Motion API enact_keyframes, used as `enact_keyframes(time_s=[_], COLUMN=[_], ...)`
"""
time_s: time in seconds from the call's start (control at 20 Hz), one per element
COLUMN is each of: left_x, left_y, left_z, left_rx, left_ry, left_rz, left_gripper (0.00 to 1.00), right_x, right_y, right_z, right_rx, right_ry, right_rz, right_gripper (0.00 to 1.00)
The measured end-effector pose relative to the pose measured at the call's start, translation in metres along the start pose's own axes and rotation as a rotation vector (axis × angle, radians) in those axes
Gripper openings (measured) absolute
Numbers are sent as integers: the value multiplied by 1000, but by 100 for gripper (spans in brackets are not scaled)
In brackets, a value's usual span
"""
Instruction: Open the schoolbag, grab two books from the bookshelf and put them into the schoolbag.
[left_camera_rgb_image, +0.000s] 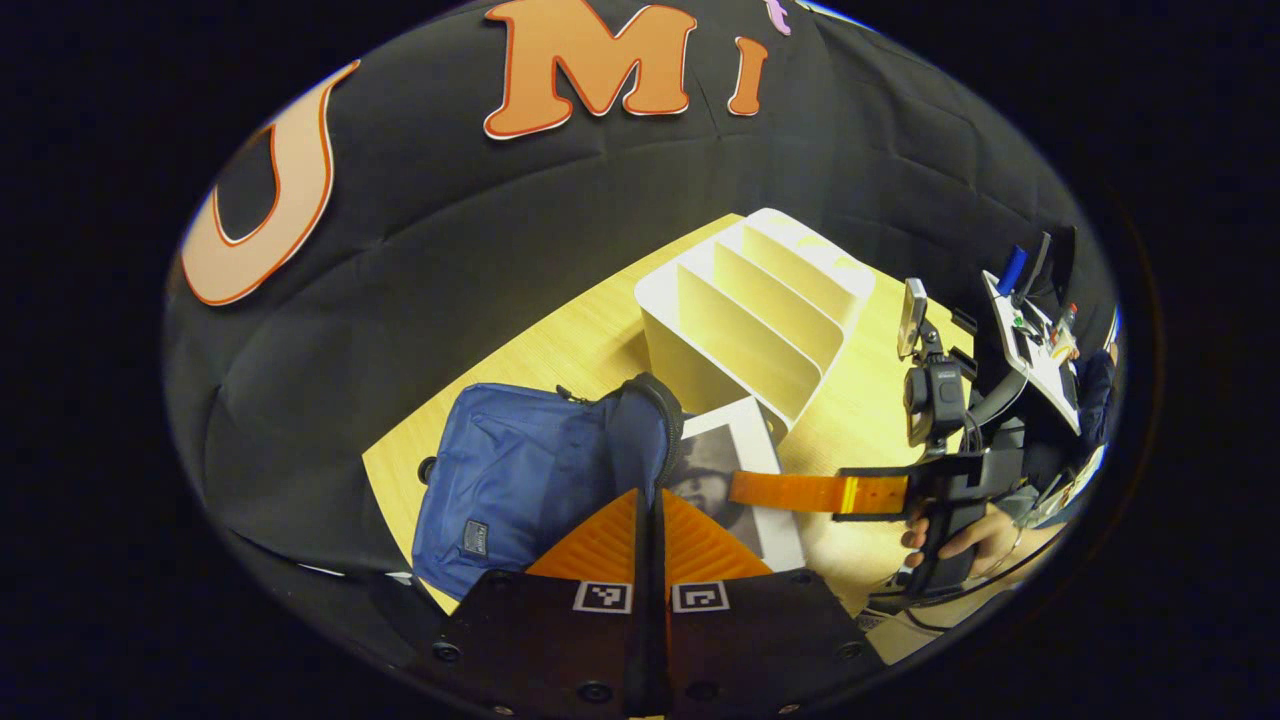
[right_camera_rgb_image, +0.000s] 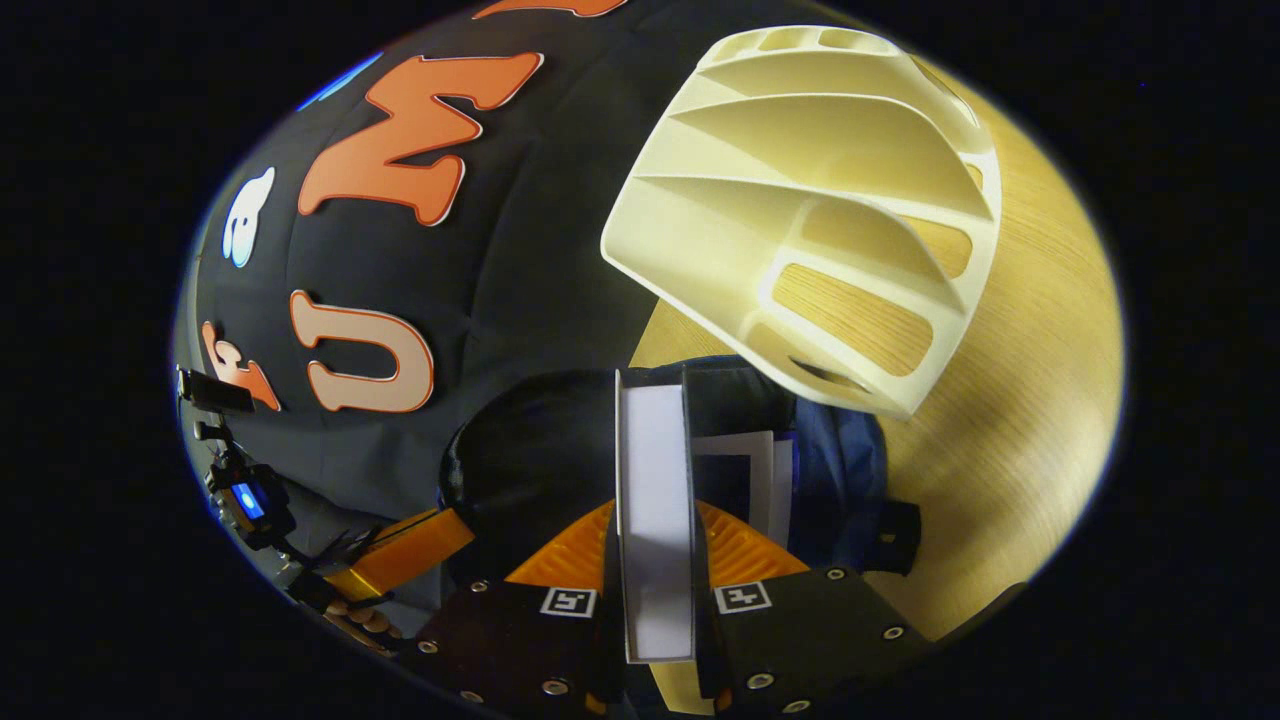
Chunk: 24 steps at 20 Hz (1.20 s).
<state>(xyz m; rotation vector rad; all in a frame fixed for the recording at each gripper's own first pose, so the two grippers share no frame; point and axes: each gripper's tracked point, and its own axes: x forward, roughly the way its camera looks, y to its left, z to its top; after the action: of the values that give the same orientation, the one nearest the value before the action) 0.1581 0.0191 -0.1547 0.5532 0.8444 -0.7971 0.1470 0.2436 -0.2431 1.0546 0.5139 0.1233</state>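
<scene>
The left gripper (left_camera_rgb_image: 650, 525) has its fingers drawn together, pinching the dark edge of the schoolbag (left_camera_rgb_image: 520, 480) flap between them; the flap rises just beyond the fingertips and curls over. The blue schoolbag lies on the wooden bench (left_camera_rgb_image: 560, 350) ahead and to the left of these fingers. A book (left_camera_rgb_image: 735, 470) with a grey picture on its white cover sits just to the right of the fingertips, its left part tucked under the lifted flap. Farther ahead and to the right stands the white bookshelf (left_camera_rgb_image: 760, 320), its slanted compartments bare. At the right of the left gripper view, the right gripper (left_camera_rgb_image: 790, 492) reaches in sideways, a hand (left_camera_rgb_image: 965, 540) wrapped around its handle, its fingers closed on the book's right edge.

In the right gripper view, the right gripper (right_camera_rgb_image: 655, 540) holds the book (right_camera_rgb_image: 655, 520) edge-on, both fingers pressed against its sides, with the white page block running straight up between them. Beyond the fingertips the schoolbag (right_camera_rgb_image: 840, 470) mouth gapes dark, and the book's far end reaches into it. Another white-edged book (right_camera_rgb_image: 755, 480) stands just right of the held one, inside the bag. The bookshelf (right_camera_rgb_image: 800, 200) stands ahead and to the right on the bench (right_camera_rgb_image: 1030, 400). To the lower left, the left gripper (right_camera_rgb_image: 400, 565) comes in toward the bag's rim.
</scene>
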Motion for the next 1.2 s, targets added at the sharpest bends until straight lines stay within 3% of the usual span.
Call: enact_keyframes(time_s=[0.3, 0.45, 0.5, 0.55, 0.65, 0.95, 1.2], left_x=[1, -3, -3, -3, -3, -6, -9], left_y=[16, 26, 27, 25, 19, 10, 15], left_z=[-6, -6, -5, -7, -7, -9, -10], left_rx=[-14, -27, -32, -38, -39, 16, 13], left_ry=[9, 2, 3, 4, 4, 6, 2], left_rz=[13, 24, 23, 16, 2, -3, 0], left_gripper=[0, 1, 1, 1, 1, 0, 0], right_x=[26, 18, 17, 14, 13, 35, 39], right_y=[15, 5, 1, -4, -9, -16, -14], right_z=[-25, -28, -28, -31, -32, -37, -49], right_rx=[-4, 9, -11, -40, -96, -111, -174], right_ry=[58, 94, 97, 106, 123, 137, 159], right_rz=[-26, -95, -137, -186, -249, -342, -352], right_gripper=[29, 33, 24, 37, 45, 50, 54])
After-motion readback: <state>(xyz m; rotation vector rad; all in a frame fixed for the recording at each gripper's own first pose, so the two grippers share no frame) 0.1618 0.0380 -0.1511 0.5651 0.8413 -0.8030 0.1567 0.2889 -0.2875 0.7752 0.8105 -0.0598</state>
